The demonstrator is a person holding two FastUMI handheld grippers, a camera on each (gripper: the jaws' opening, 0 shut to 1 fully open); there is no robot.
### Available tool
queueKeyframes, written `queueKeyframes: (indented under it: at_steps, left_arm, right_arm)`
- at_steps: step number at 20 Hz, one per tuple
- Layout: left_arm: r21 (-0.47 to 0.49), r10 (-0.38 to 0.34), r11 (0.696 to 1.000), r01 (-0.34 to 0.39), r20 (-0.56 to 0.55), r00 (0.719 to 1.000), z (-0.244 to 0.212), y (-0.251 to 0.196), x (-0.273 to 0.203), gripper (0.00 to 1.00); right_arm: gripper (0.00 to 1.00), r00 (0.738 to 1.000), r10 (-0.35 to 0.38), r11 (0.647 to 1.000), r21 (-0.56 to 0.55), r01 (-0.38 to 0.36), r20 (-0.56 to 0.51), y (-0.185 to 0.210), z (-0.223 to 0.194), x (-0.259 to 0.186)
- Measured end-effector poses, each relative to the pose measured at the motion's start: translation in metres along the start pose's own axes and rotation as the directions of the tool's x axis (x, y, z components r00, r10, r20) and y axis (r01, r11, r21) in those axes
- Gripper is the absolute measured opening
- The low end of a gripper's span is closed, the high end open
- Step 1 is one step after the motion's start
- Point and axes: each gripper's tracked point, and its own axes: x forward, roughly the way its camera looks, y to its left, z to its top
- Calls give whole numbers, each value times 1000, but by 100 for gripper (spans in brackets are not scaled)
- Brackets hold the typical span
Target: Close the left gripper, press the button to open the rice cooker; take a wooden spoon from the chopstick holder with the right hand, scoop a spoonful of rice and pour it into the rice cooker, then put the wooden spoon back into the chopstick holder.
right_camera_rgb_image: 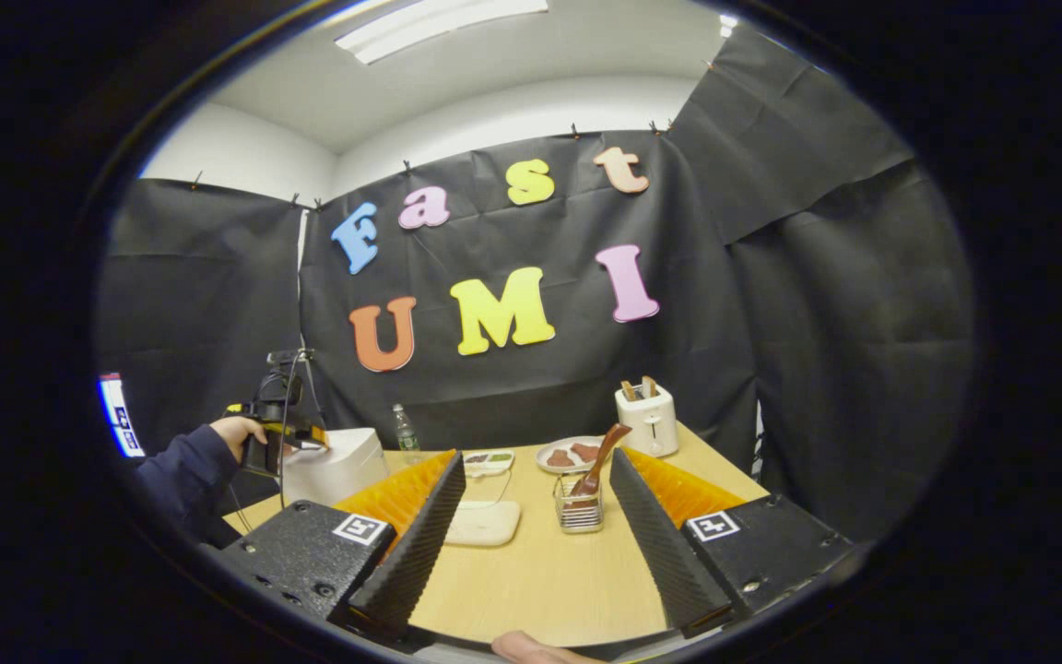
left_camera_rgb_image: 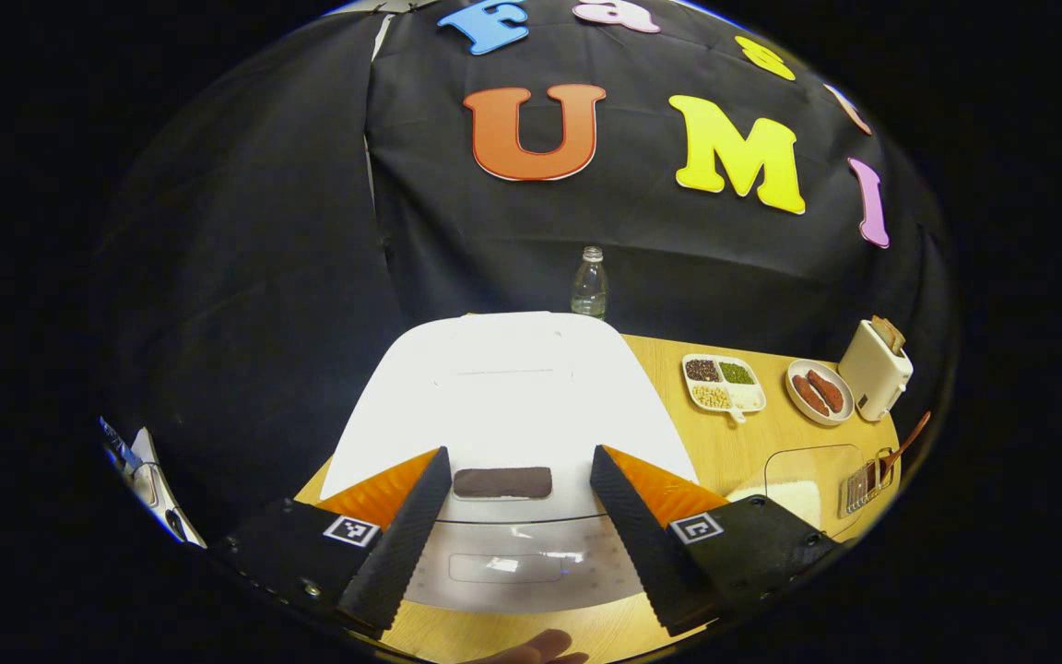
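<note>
The white rice cooker (left_camera_rgb_image: 513,387) stands with its lid down, and its dark button (left_camera_rgb_image: 501,482) faces me at the front. My left gripper (left_camera_rgb_image: 520,452) is open, one finger on either side of the button and just above it. At the table's right, a wire chopstick holder (left_camera_rgb_image: 863,484) carries a wooden spoon (left_camera_rgb_image: 904,443), beside a clear box of rice (left_camera_rgb_image: 803,484). In the right gripper view, my right gripper (right_camera_rgb_image: 538,456) is open and holds nothing, well short of the chopstick holder (right_camera_rgb_image: 579,512) and the wooden spoon (right_camera_rgb_image: 600,461). The rice box (right_camera_rgb_image: 483,521) lies left of the holder. A hand holds the left gripper (right_camera_rgb_image: 277,433) over the rice cooker (right_camera_rgb_image: 333,466).
Behind the cooker stands a water bottle (left_camera_rgb_image: 589,284). Towards the back right of the wooden table (left_camera_rgb_image: 743,443) are a divided dish of beans (left_camera_rgb_image: 723,380), a plate of sausages (left_camera_rgb_image: 820,392) and a white toaster (left_camera_rgb_image: 875,372). A sleeved arm (right_camera_rgb_image: 185,470) reaches in from the left.
</note>
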Motion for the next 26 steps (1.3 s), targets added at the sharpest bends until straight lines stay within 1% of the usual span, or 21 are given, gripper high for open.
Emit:
queueKeyframes:
  at_steps: [1,2,4,5,7,11,13,18,20,22,23,25,26]
  left_arm:
    - [-2,0,1000,0,1,1000,-1,0,0,99]
    - [-2,0,1000,0,6,1000,-1,-1,0,99]
    - [7,2,1000,-2,19,1000,-1,0,1,100]
    - [11,-1,1000,0,28,1000,-1,0,0,99]
    - [3,-5,1000,5,41,999,0,0,0,99]
    - [-4,22,1000,-21,69,997,0,1,5,100]
    - [-31,20,999,-18,80,997,1,1,5,100]
    - [-4,14,1000,-14,139,990,3,1,5,99]
    - [-11,2,1000,-1,139,990,2,-1,2,99]
    - [5,-20,1000,19,136,991,3,-6,-6,98]
    - [8,-23,1000,23,139,990,7,-9,-13,98]
    - [15,-32,999,30,173,984,19,-15,-30,98]
    - [16,-35,999,32,190,981,25,-20,-40,98]
  right_arm:
    - [100,1000,-3,1000,-1,3,4,1,1,-1]
    - [99,1000,-5,1000,-1,5,6,0,1,-2]
    - [100,1000,-5,1000,0,5,3,1,0,-3]
    - [100,1000,-7,1000,0,7,-1,1,-2,-2]
    - [100,1000,-9,1000,2,9,-5,1,-3,-4]
    - [100,1000,-14,1000,5,14,-8,3,-4,-6]
    - [99,1000,-14,1000,5,14,-6,5,-3,-7]
    - [100,1000,-24,1000,-10,24,8,6,2,-10]
    - [100,1000,-25,1000,-12,25,11,8,3,-10]
    - [99,1000,-28,1000,-12,28,10,7,2,-9]
    - [100,1000,-29,999,-14,29,11,7,3,-9]
    - [99,999,-36,999,-21,36,15,7,5,-8]
    - [100,999,-39,999,-27,40,15,7,6,-7]
